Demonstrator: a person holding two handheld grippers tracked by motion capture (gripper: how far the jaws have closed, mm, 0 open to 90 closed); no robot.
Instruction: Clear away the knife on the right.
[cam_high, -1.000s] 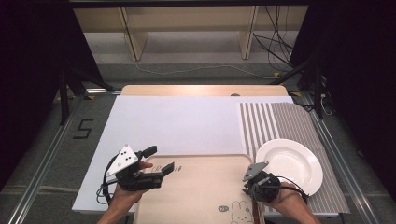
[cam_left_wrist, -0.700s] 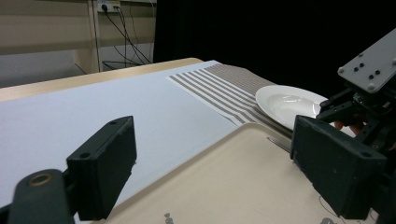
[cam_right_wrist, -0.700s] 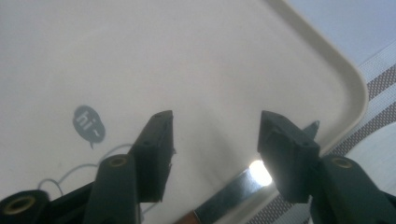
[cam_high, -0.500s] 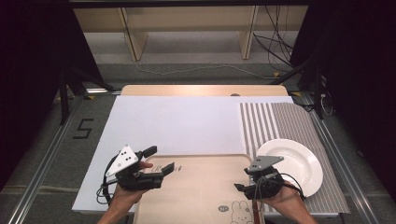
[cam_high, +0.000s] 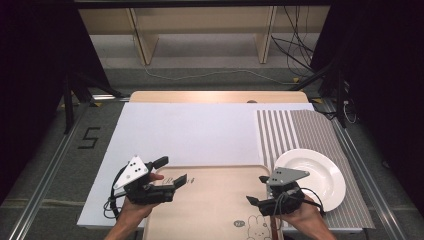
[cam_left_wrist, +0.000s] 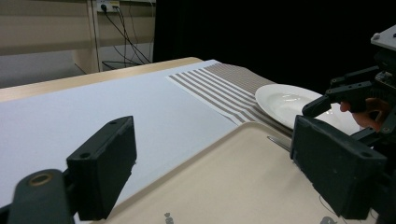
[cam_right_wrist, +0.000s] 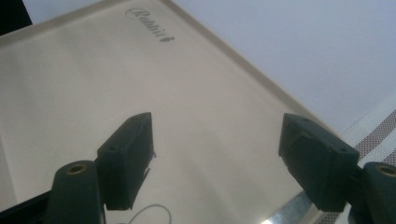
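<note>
Tray (cam_high: 215, 205): sits at the near edge of the table, lying partly on the white mat (cam_high: 195, 132). It looks bare.

Left gripper (cam_high: 172, 170): over the tray's far left corner, jaws wide apart, nothing in them. One jaw is inboard of the rim, the other outboard. Can't tell if either touches.

Right gripper (cam_high: 255, 189): over the tray's right side, pointing in across it. Its jaws have just been opening and now stand wide, with nothing between them and bare tray surface below.

Thin shiny strip (cam_right_wrist: 280, 217) just off the tray's right rim, between tray and plate (cam_high: 310, 175). Maybe cutlery, too little of it visible to say.

Risks, near to far:
- One-sided grab. If only one gripper closes on the rim and lifts, the tray tilts or pivots on the mat.
- The right gripper sits inboard of the rim. If it closes where it is, it bites air or scrapes the surface. It needs to back out to the right rim first.
- Backing out right could knock the shiny strip or clip the plate, which sits just beside the tray's right rim on the striped mat (cam_high: 300, 130).
- Pushing the tray away could ruck the white mat toward the bare wood (cam_high: 215, 96) beyond it.
</note>
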